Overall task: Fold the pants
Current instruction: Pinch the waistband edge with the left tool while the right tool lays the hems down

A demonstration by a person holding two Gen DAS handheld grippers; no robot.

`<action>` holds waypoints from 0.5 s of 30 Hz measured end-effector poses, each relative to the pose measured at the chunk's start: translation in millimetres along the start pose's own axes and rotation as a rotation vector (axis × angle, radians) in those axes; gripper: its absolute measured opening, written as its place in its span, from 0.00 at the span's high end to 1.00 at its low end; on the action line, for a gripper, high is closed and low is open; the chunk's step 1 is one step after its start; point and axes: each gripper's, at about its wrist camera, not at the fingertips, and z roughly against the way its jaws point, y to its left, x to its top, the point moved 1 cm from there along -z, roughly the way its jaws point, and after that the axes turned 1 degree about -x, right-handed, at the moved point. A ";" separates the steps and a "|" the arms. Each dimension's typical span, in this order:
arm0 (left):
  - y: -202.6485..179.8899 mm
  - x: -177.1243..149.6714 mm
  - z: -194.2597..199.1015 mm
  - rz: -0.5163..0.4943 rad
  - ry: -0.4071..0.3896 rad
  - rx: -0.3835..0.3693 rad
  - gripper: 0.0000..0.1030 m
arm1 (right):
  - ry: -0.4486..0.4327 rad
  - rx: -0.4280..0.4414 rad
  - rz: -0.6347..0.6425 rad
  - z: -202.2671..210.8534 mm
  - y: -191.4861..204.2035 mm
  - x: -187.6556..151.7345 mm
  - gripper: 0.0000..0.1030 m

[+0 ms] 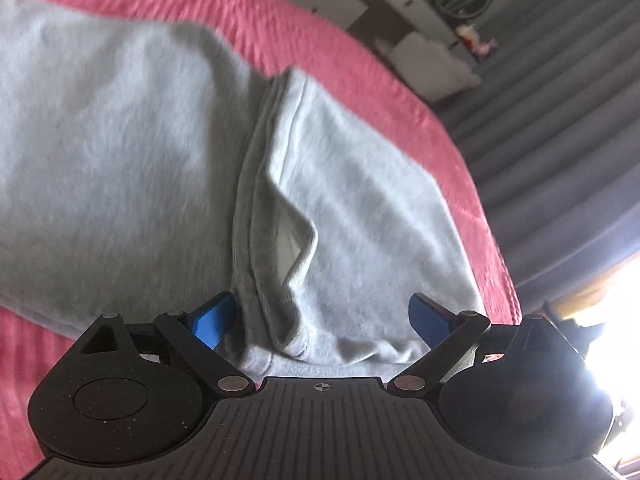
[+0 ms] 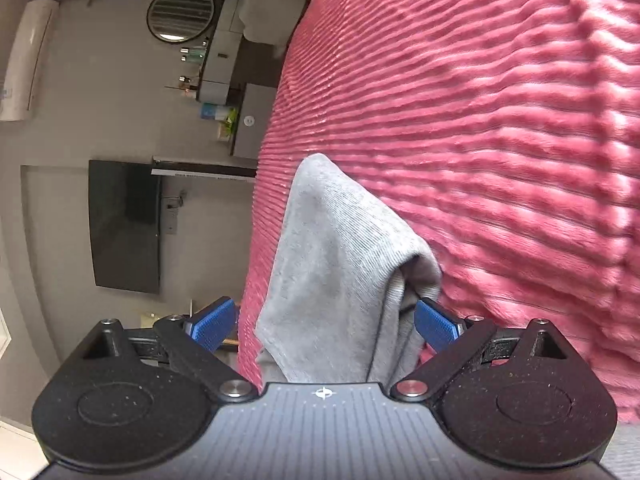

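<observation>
The grey pants (image 1: 132,152) lie on a pink ribbed bedspread (image 1: 360,60), one layer folded over another with a seam running down the middle. My left gripper (image 1: 322,320) is open, its blue pads on either side of a bunched edge of the pants that lies between them. In the right wrist view my right gripper (image 2: 324,320) is open too, with a ribbed grey cuff of the pants (image 2: 340,264) standing up in a peak between its blue pads. The pads are apart from the cloth.
The pink bedspread (image 2: 500,140) fills the right wrist view's right side. Beyond the bed's edge are a dark TV (image 2: 124,224), a round mirror (image 2: 180,12), a shelf with bottles (image 2: 216,76) and grey curtains (image 1: 560,140).
</observation>
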 end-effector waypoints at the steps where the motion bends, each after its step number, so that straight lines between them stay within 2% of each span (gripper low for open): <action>1: 3.4 0.3 -2.2 0.017 0.010 -0.018 0.07 | 0.012 0.016 -0.011 -5.6 -0.1 -0.1 0.07; 4: 7.6 1.4 -7.0 0.063 0.029 -0.103 0.07 | 0.055 0.014 -0.014 -19.8 -1.2 -8.2 0.07; 6: 7.7 1.4 -14.7 0.084 0.061 -0.170 0.07 | 0.086 0.006 -0.069 -33.2 -7.3 -11.0 0.07; 10: 12.2 1.3 -29.3 0.086 0.091 -0.152 0.08 | 0.036 0.111 -0.150 -38.8 -12.4 -7.9 0.07; 13: 15.8 3.6 -28.6 0.135 0.084 -0.148 0.19 | 0.009 0.120 -0.170 -43.1 -13.7 -7.1 0.07; 14: 15.0 4.1 -28.2 0.137 0.087 -0.145 0.28 | 0.004 0.115 -0.176 -43.9 -14.7 -8.0 0.07; 15: 13.3 3.5 -26.9 0.122 0.077 -0.145 0.42 | -0.005 0.113 -0.182 -44.8 -14.9 -8.7 0.07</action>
